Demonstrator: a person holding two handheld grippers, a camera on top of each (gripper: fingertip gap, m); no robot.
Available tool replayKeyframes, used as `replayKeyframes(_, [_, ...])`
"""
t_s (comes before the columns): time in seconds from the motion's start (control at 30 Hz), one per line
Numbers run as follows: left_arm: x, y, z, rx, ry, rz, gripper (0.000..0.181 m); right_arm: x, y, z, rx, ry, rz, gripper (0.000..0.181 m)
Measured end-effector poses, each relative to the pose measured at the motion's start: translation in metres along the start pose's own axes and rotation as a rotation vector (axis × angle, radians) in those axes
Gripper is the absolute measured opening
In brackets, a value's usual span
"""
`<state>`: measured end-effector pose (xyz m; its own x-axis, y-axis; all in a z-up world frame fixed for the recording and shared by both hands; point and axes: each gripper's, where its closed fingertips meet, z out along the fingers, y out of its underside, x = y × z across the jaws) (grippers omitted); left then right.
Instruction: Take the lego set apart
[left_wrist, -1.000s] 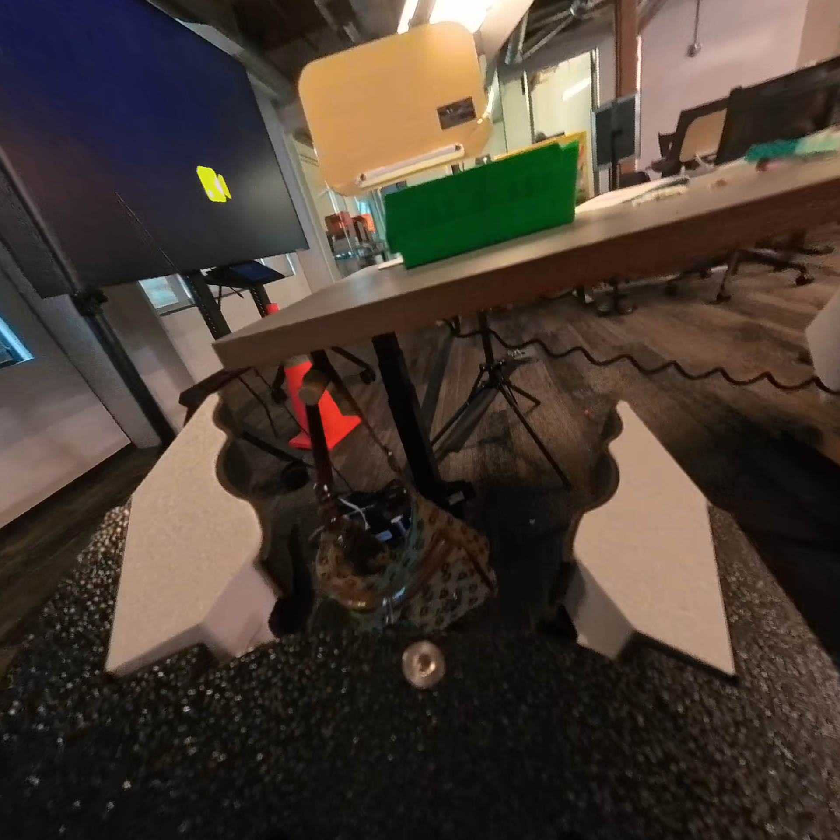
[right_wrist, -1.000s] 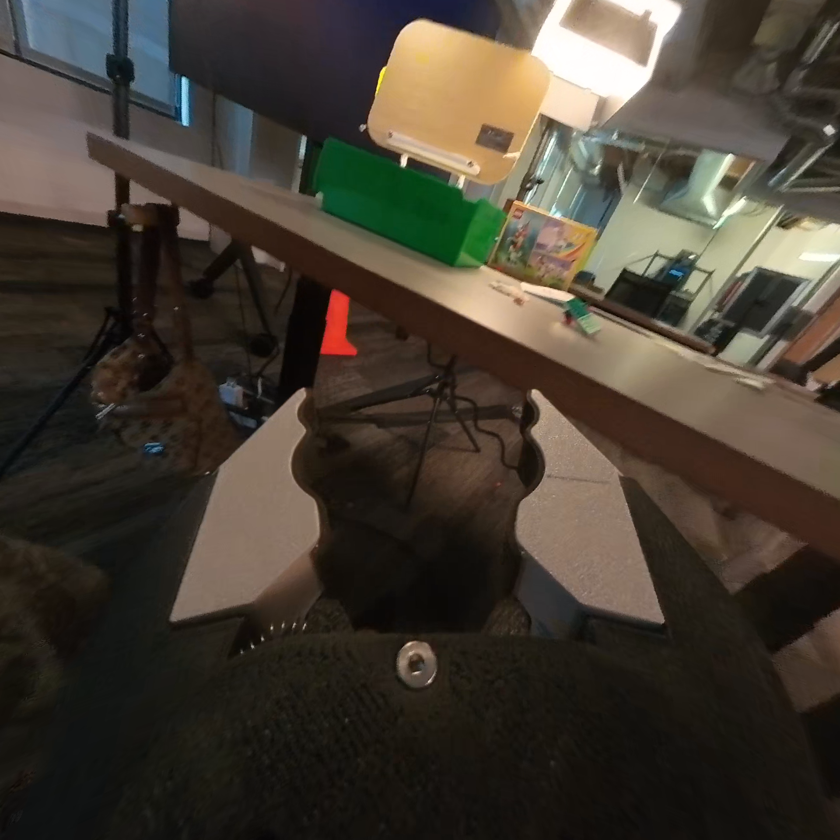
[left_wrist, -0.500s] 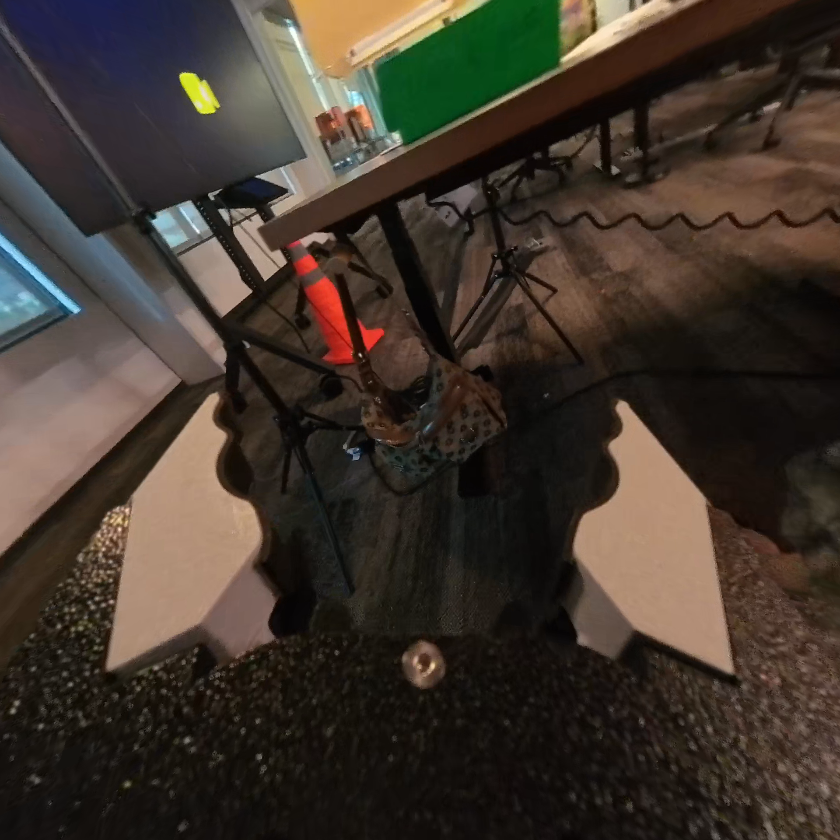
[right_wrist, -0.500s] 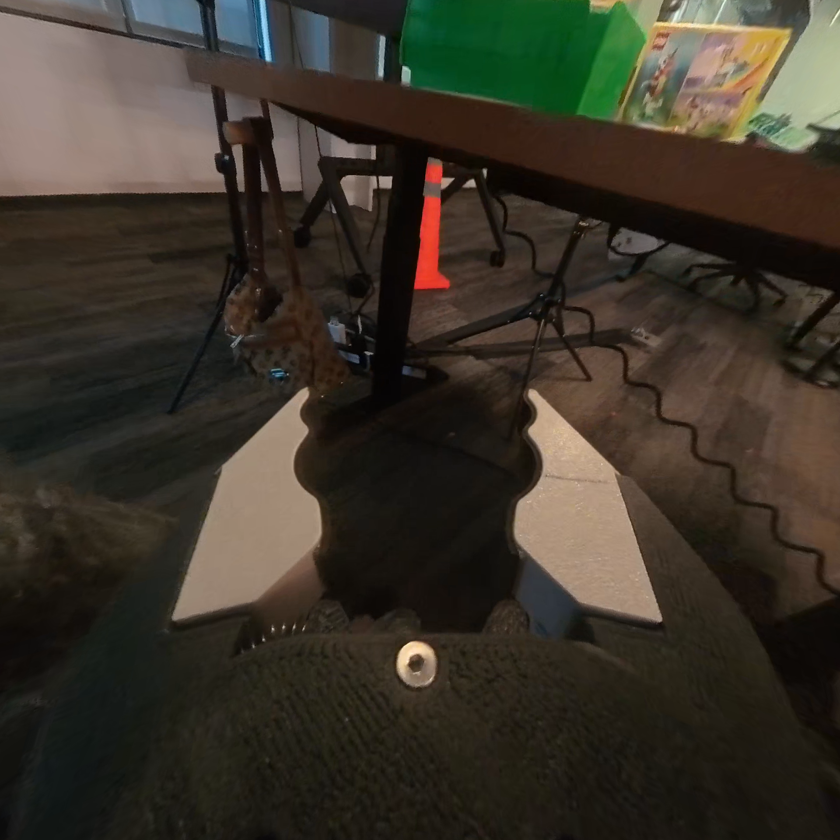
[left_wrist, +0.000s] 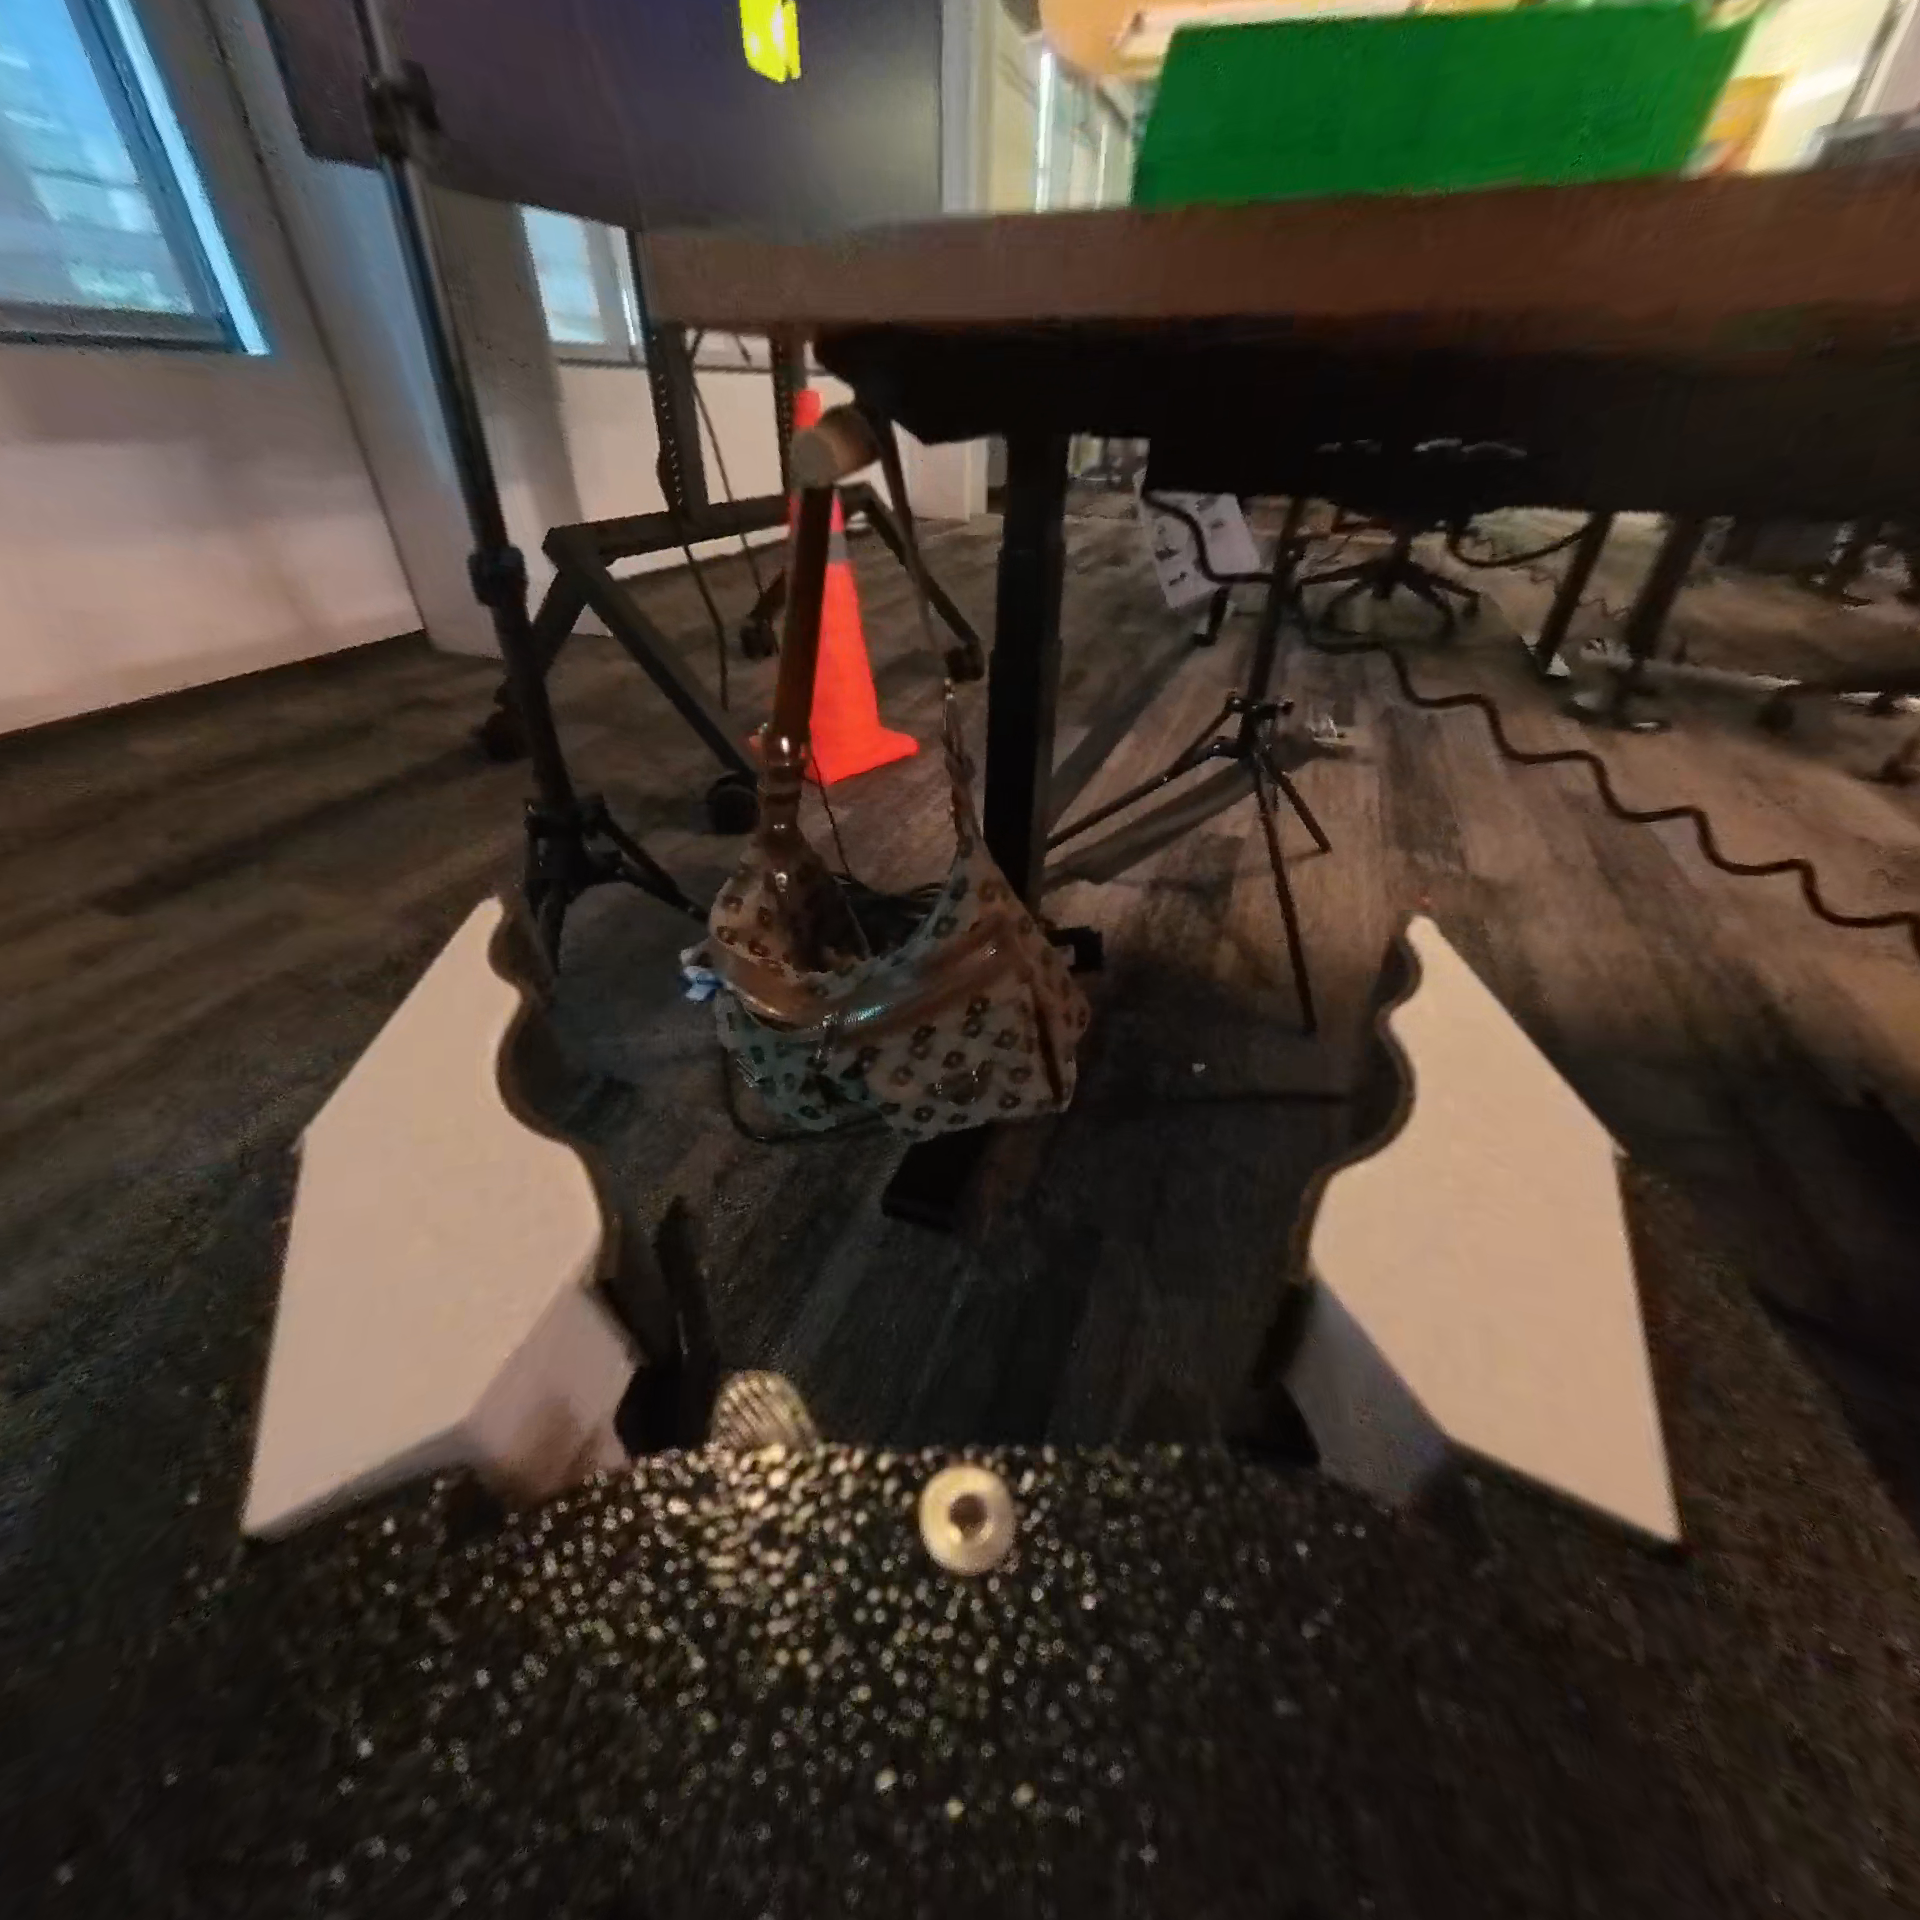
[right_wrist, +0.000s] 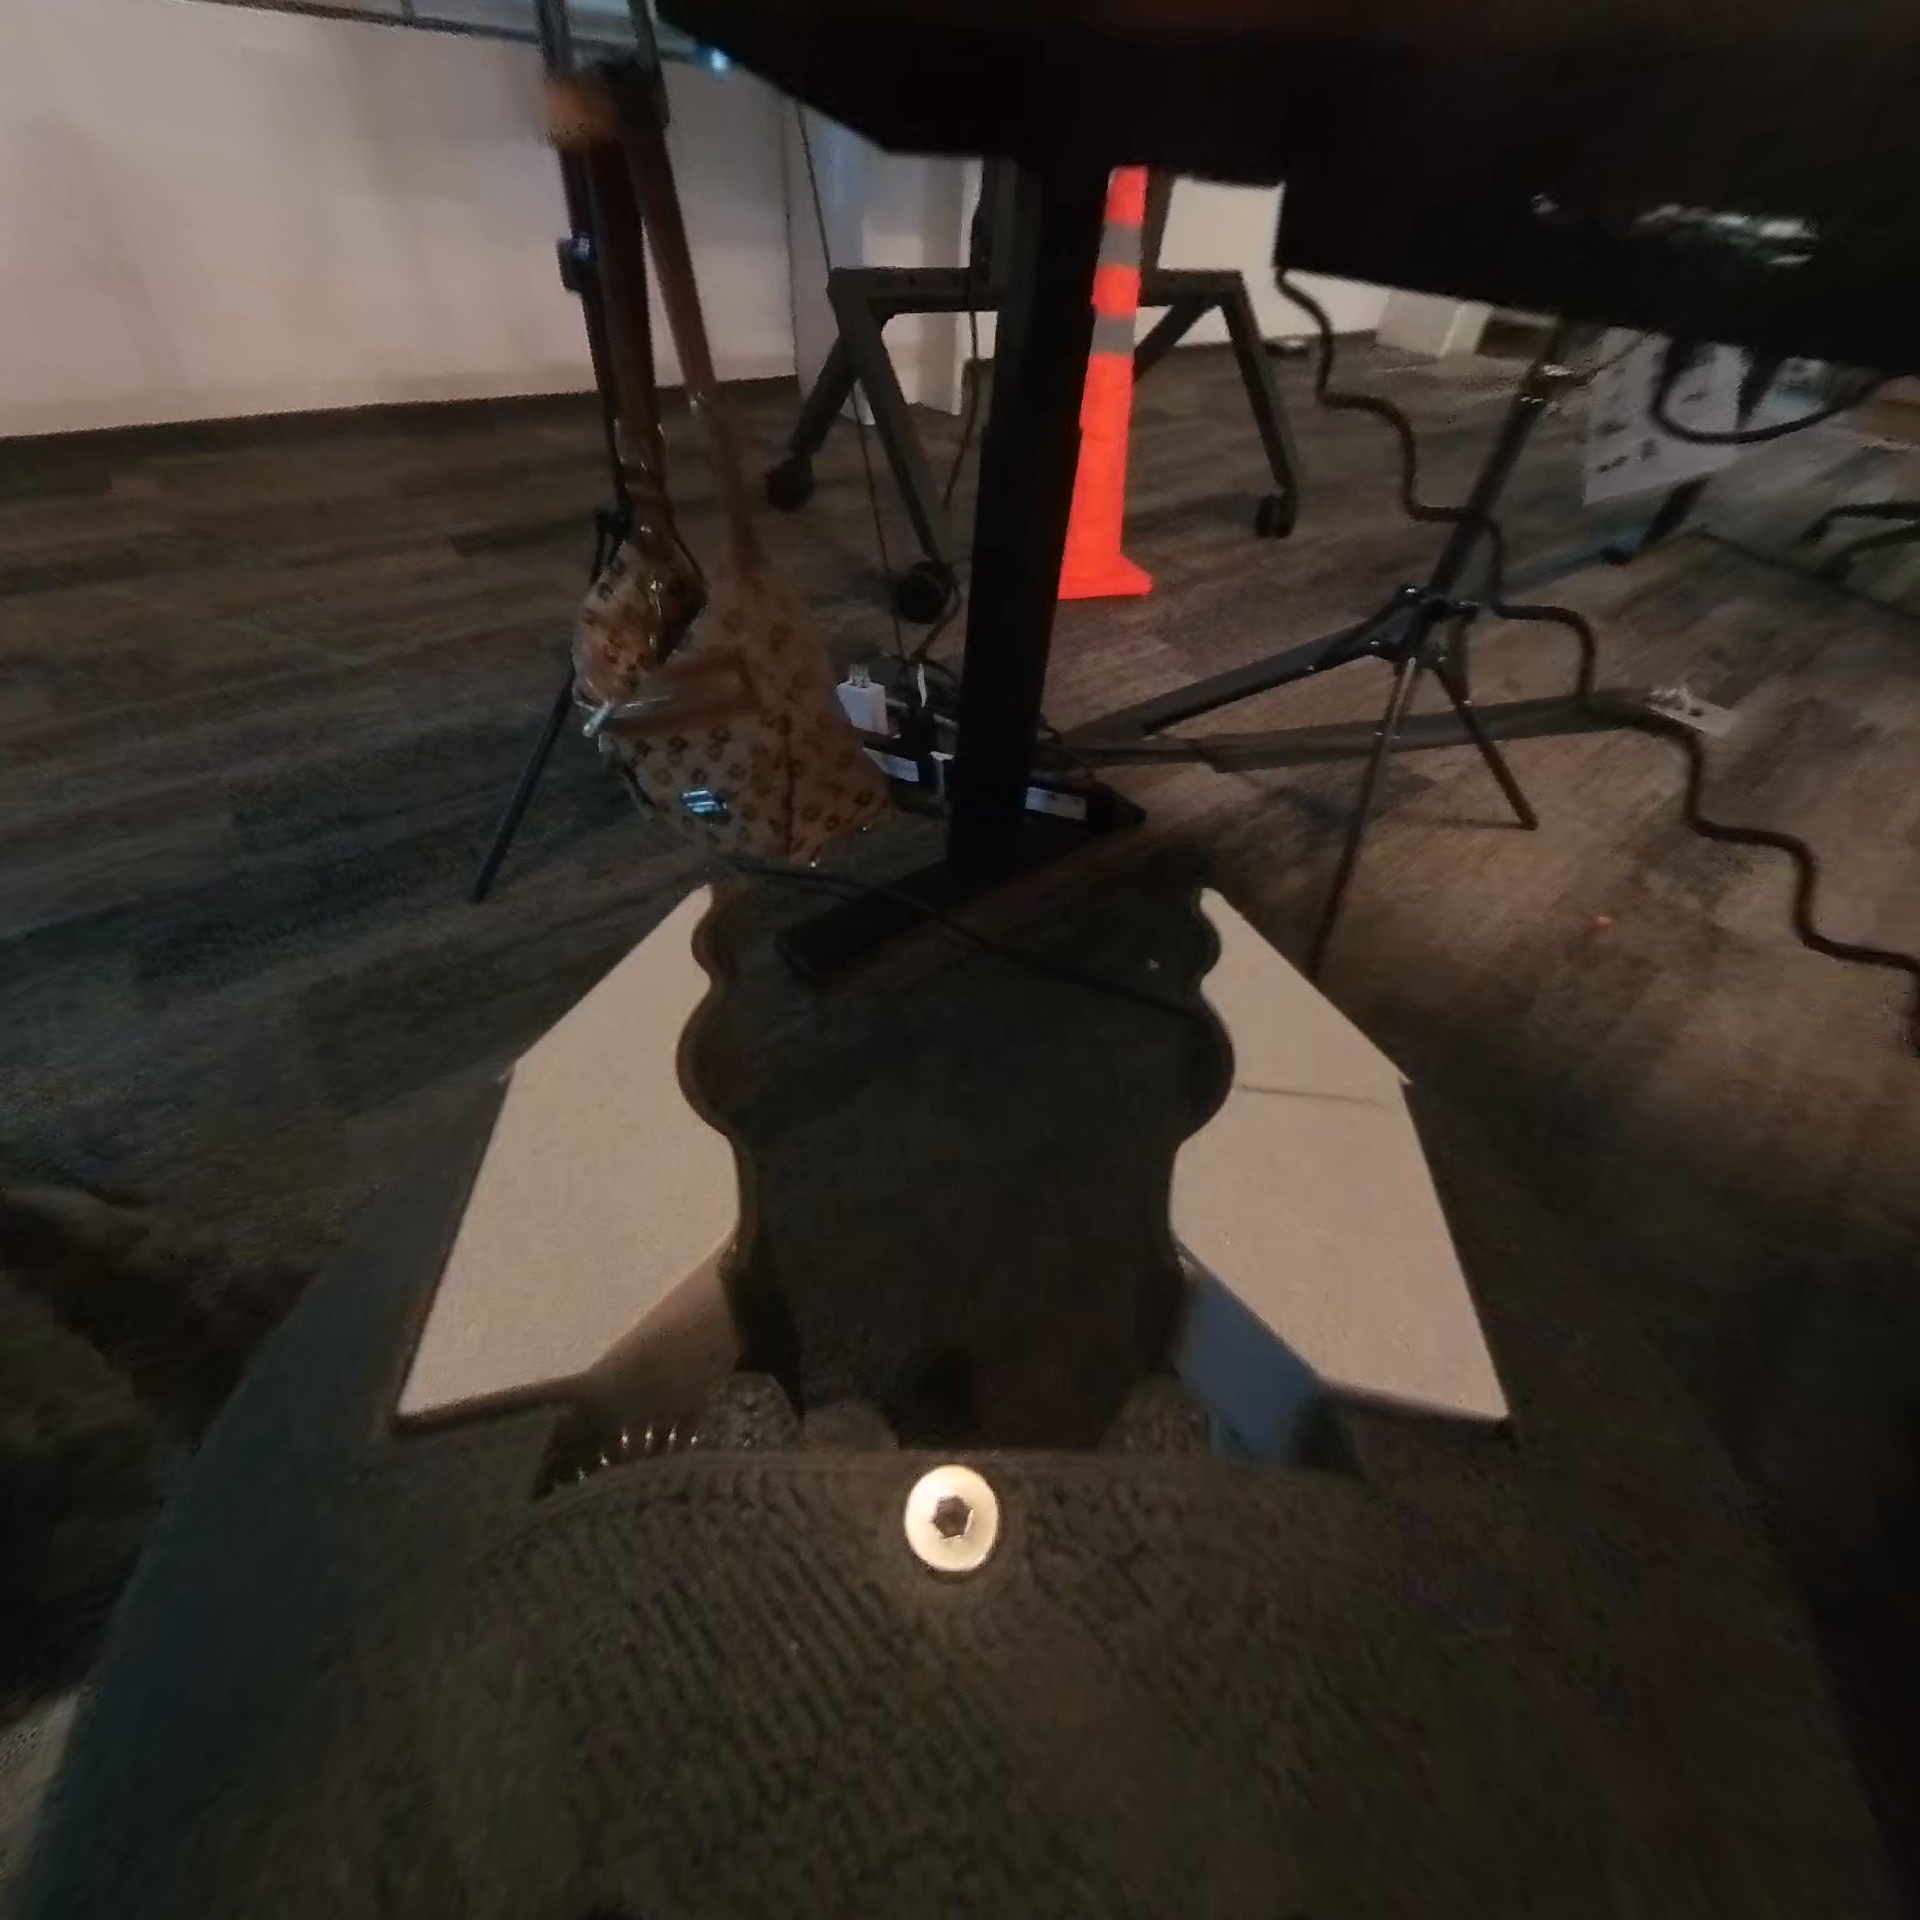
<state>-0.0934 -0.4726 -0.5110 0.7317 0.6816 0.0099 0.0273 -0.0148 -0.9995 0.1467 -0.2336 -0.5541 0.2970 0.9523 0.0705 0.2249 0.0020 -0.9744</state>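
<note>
Both grippers hang low, below the table (left_wrist: 1247, 270) top, pointed under it at the floor; judged a rest or idle pose, not a working one. Left gripper (left_wrist: 956, 1049) has its jaws wide apart, nothing between them. Right gripper (right_wrist: 961, 997) also spread, empty. Patterned bag (left_wrist: 914, 1029) hangs beside the table leg (left_wrist: 1023, 665), orange cone (left_wrist: 836, 644) behind the leg, tripod (right_wrist: 1423, 665) to the leg's right. No lego set is clearly visible; a green box (left_wrist: 1423, 99) sits on top of the table, above and ahead of the left gripper, well apart. Right wrist view shows only the table's underside, no task object. Grippers would need to rise above the table edge first.
</note>
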Motion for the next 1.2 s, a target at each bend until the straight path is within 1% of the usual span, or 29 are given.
replayKeyframes(0.07, [0.002, 0.024, 0.027, -0.018, -0.018, -0.014, 0.151, 0.002, 0.018, 0.046, -0.022, -0.028, -0.022, 0.083])
replayKeyframes(0.13, [0.000, 0.050, 0.054, -0.041, -0.029, -0.038, 0.151, 0.005, 0.045, 0.103, -0.063, -0.058, -0.017, 0.083])
replayKeyframes(0.23, [-0.015, 0.082, 0.088, -0.067, -0.073, -0.044, 0.151, 0.018, 0.096, 0.197, -0.156, -0.063, 0.032, 0.083])
replayKeyframes(0.3, [-0.028, 0.102, 0.104, -0.099, -0.108, -0.040, 0.151, 0.034, 0.134, 0.255, -0.225, -0.022, 0.115, 0.083])
replayKeyframes(0.37, [-0.036, 0.126, 0.113, -0.152, -0.127, -0.005, 0.151, 0.046, 0.169, 0.304, -0.282, 0.000, 0.199, 0.079])
replayKeyframes(0.43, [-0.042, 0.145, 0.114, -0.192, -0.132, 0.001, 0.151, 0.055, 0.199, 0.347, -0.333, 0.000, 0.201, 0.074])
replayKeyframes(0.47, [-0.049, 0.151, 0.115, -0.201, -0.150, -0.033, 0.151, 0.061, 0.215, 0.366, -0.364, 0.008, 0.200, 0.072])
replayKeyframes(0.57, [-0.084, 0.171, 0.118, -0.223, -0.235, -0.136, 0.151, 0.085, 0.256, 0.418, -0.434, 0.050, 0.148, 0.067])
replayKeyframes(0.67, [-0.124, 0.182, 0.116, -0.203, -0.333, -0.141, 0.148, 0.111, 0.292, 0.469, -0.492, 0.066, 0.083, 0.063])
replayKeyframes(0.77, [-0.160, 0.192, 0.100, -0.200, -0.412, -0.106, 0.146, 0.145, 0.324, 0.514, -0.501, 0.130, 0.111, 0.058])
replayKeyframes(0.8, [-0.170, 0.198, 0.091, -0.209, -0.433, -0.117, 0.146, 0.155, 0.333, 0.526, -0.496, 0.147, 0.128, 0.052])
replayKeyframes(0.83, [-0.178, 0.202, 0.082, -0.218, -0.454, -0.134, 0.146, 0.165, 0.343, 0.536, -0.498, 0.158, 0.129, 0.042])
replayKeyframes(0.87, [-0.186, 0.205, 0.073, -0.224, -0.480, -0.158, 0.146, 0.176, 0.353, 0.544, -0.508, 0.181, 0.105, 0.037])
replayKeyframes(0.9, [-0.191, 0.206, 0.067, -0.231, -0.496, -0.188, 0.146, 0.188, 0.364, 0.551, -0.520, 0.212, 0.070, 0.035])
replayKeyframes(0.97, [-0.193, 0.205, 0.063, -0.240, -0.498, -0.215, 0.145, 0.200, 0.384, 0.563, -0.549, 0.237, 0.052, 0.033])
replayKeyframes(1.07, [-0.187, 0.206, 0.069, -0.225, -0.483, -0.250, 0.143, 0.210, 0.405, 0.584, -0.574, 0.246, 0.035, 0.032])
replayKeyframes(1.17, [-0.180, 0.212, 0.091, -0.184, -0.449, -0.370, 0.142, 0.214, 0.413, 0.596, -0.572, 0.234, -0.017, 0.034])
replayKeyframes(1.2, [-0.179, 0.211, 0.100, -0.167, -0.441, -0.396, 0.143, 0.214, 0.417, 0.598, -0.574, 0.230, -0.025, 0.039])
